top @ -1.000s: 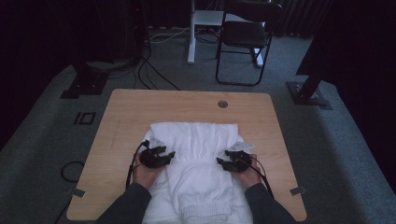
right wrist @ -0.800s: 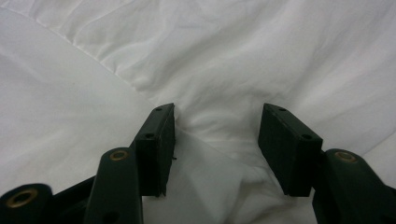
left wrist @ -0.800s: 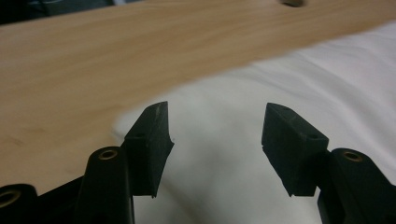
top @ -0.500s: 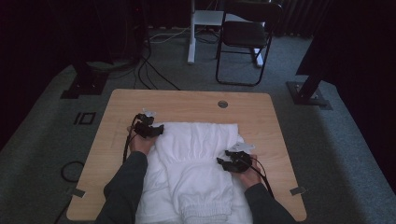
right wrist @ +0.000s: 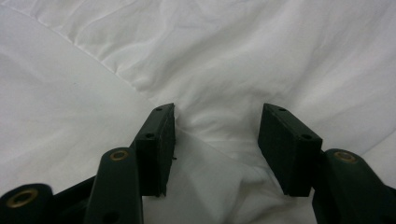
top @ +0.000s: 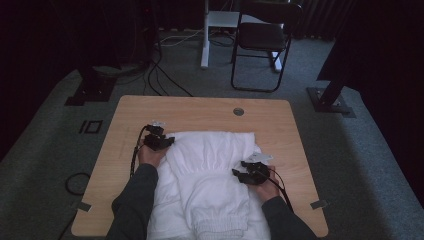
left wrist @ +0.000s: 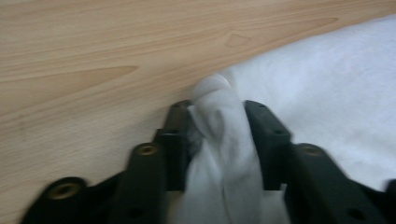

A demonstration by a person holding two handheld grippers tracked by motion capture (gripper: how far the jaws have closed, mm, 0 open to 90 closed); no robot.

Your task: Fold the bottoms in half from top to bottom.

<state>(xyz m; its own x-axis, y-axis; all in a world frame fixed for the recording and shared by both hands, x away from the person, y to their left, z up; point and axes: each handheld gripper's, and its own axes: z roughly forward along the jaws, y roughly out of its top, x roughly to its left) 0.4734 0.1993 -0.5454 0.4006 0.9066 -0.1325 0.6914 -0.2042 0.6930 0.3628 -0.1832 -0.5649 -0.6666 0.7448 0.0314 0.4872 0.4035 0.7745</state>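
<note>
From above, a white garment (top: pixel 210 185) lies spread over the near half of the wooden table (top: pixel 200 107), its elastic end hanging toward the near edge. The left gripper (top: pixel 161 141) sits at the garment's far-left corner, just beside bare wood, while the right gripper (top: pixel 249 172) rests on the cloth toward the right edge of the table.

Along the left gripper's own jaws, a bunched twist of the garment (left wrist: pixel 219 140) stands between the pads; the jaws have just been closing and now pinch that corner, with the table (left wrist: pixel 102 56) bare beyond. To fold well from here, I'd judge the hand should lift only slightly, so the corner doesn't slip out of the pinch or drag the layers beneath.

Along the right gripper's jaws, the pads stand apart with a raised fold of garment (right wrist: pixel 215 135) between them; they hold nothing. That hand should probably close on the ridge, or press flat as an anchor, before the left corner is carried over.
</note>
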